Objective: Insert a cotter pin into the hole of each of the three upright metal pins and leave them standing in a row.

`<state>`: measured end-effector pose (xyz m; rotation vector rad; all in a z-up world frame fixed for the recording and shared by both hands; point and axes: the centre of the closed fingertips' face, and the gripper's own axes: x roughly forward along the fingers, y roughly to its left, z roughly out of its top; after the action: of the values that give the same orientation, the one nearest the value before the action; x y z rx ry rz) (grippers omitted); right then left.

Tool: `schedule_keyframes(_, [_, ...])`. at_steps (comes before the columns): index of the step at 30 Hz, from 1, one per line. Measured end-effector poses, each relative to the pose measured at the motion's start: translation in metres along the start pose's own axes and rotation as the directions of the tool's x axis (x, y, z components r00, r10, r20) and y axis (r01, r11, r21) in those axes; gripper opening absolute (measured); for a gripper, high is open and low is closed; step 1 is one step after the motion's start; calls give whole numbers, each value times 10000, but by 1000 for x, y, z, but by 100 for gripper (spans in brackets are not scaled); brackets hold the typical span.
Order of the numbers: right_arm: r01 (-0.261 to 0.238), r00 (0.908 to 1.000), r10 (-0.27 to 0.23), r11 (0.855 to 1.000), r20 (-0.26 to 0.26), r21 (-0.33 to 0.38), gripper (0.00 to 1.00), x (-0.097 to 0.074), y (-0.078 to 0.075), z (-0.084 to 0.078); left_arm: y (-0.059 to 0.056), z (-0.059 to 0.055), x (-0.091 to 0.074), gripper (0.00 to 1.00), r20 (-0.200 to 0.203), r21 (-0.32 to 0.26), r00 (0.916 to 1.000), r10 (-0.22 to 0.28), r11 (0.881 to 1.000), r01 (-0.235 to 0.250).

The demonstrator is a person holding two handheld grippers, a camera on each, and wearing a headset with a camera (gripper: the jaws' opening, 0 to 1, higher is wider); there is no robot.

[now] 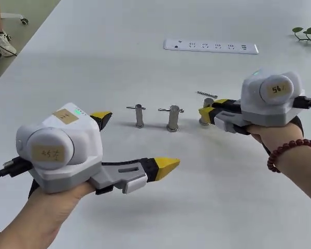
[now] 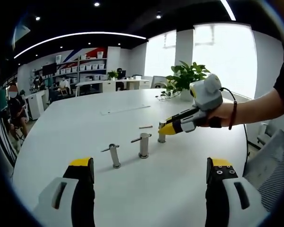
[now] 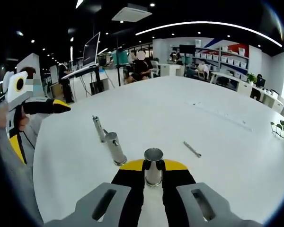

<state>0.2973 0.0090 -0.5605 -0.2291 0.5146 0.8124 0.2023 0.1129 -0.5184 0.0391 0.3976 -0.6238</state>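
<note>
Three upright metal pins stand in a row on the white table. The left pin (image 1: pixel 139 115) and the middle pin (image 1: pixel 172 118) each carry a cotter pin through the top. My right gripper (image 1: pixel 206 114) is shut on the right pin (image 1: pixel 208 102), whose bare round top (image 3: pixel 153 155) sits between the yellow-tipped jaws (image 3: pixel 153 166). A loose cotter pin (image 1: pixel 207 94) lies just behind it, also seen on the table (image 3: pixel 192 149). My left gripper (image 1: pixel 133 141) hovers open in front of the row, holding nothing (image 2: pixel 150 165).
A white power strip (image 1: pixel 211 46) lies at the back of the table. Plant leaves (image 1: pixel 308 32) reach in at the far right. People sit at desks in the room beyond. A wide stretch of bare table lies in front of the pins.
</note>
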Motion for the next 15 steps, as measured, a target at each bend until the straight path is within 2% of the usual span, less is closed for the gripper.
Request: schedule_keyframes(15, [-221,9998,221,9997,-14,37,8,-10,31,-13,-4,0,-1,99,-65,100,9999,-101,9999,101])
